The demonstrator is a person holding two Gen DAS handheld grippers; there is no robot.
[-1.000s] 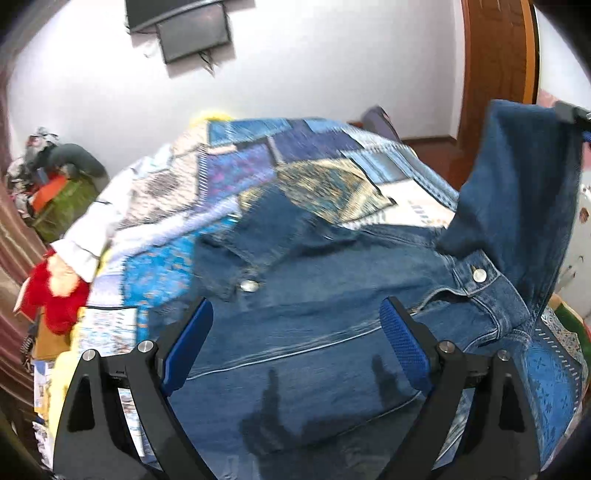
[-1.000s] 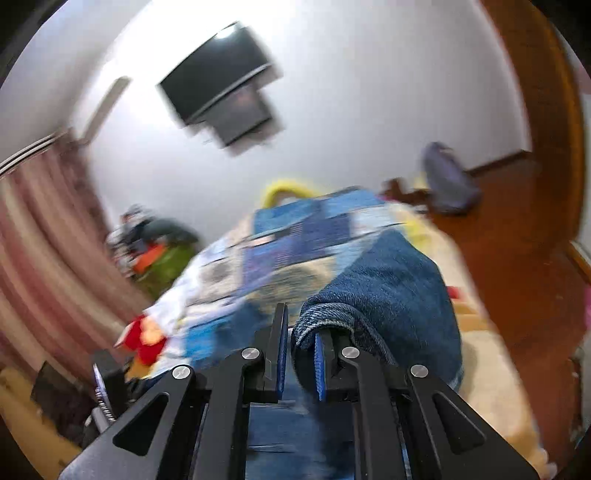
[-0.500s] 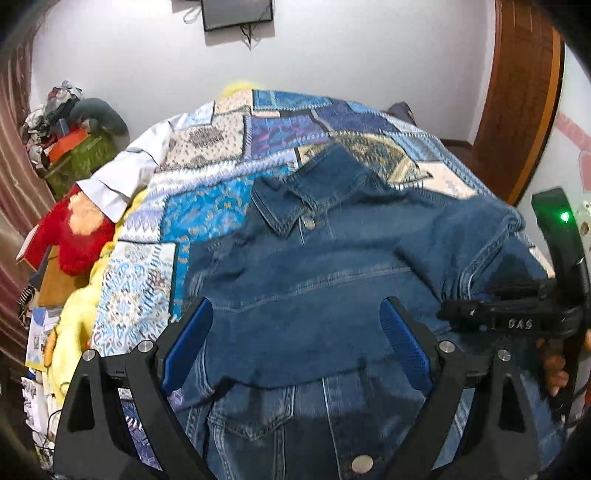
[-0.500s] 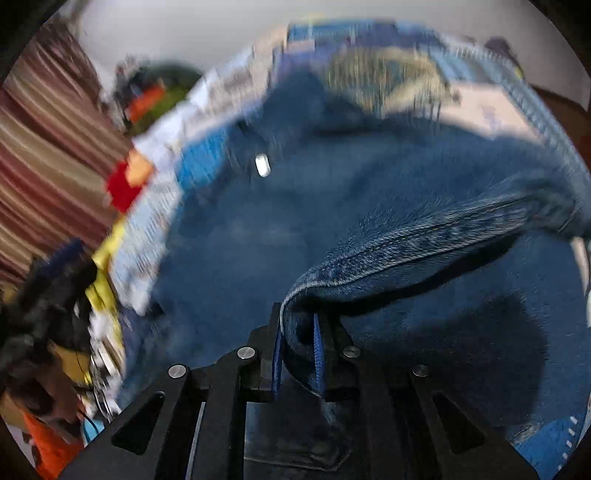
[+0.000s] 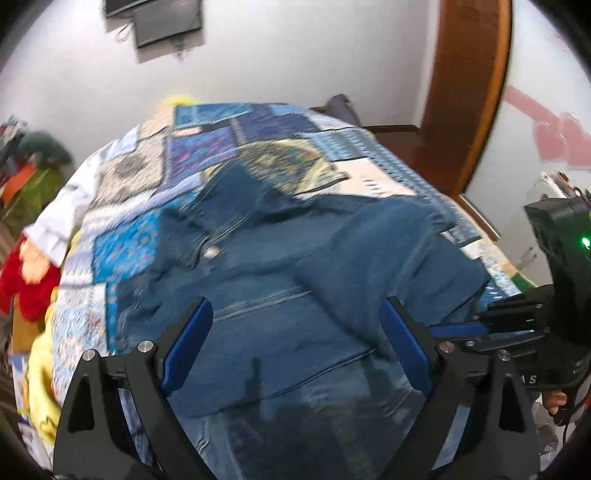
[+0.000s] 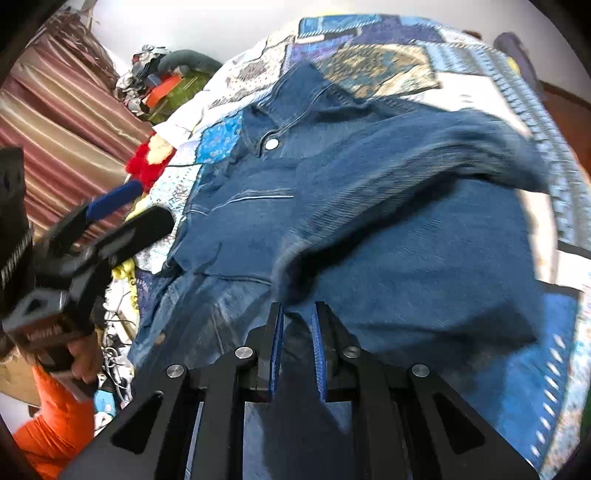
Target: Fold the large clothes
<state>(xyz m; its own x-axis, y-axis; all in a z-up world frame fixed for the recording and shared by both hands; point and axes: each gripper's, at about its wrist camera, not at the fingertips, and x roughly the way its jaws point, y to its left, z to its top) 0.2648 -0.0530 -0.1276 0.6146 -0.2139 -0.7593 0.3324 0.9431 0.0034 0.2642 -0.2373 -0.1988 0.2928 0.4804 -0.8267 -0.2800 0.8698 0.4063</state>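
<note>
A blue denim jacket [image 5: 288,295] lies spread on the patchwork quilt [image 5: 236,140], collar toward the far wall. Its right sleeve [image 5: 388,258] is folded inward across the body. My left gripper [image 5: 295,325] is open and empty just above the jacket's lower body. My right gripper [image 6: 297,317] hovers over the jacket [image 6: 369,206] near the folded sleeve's cuff [image 6: 295,266], jaws slightly apart with nothing between them. It also shows at the right edge of the left wrist view [image 5: 461,326].
The quilt covers a bed [image 6: 369,66]. A red plush toy [image 5: 26,273] and a clothes pile [image 6: 162,77] sit at the left. A wooden door frame [image 5: 469,92] stands at the right, a wall TV [image 5: 162,18] above.
The right gripper carried the sleeve down across the jacket body, then let go of it and drew back. The left gripper stayed open above the jacket.
</note>
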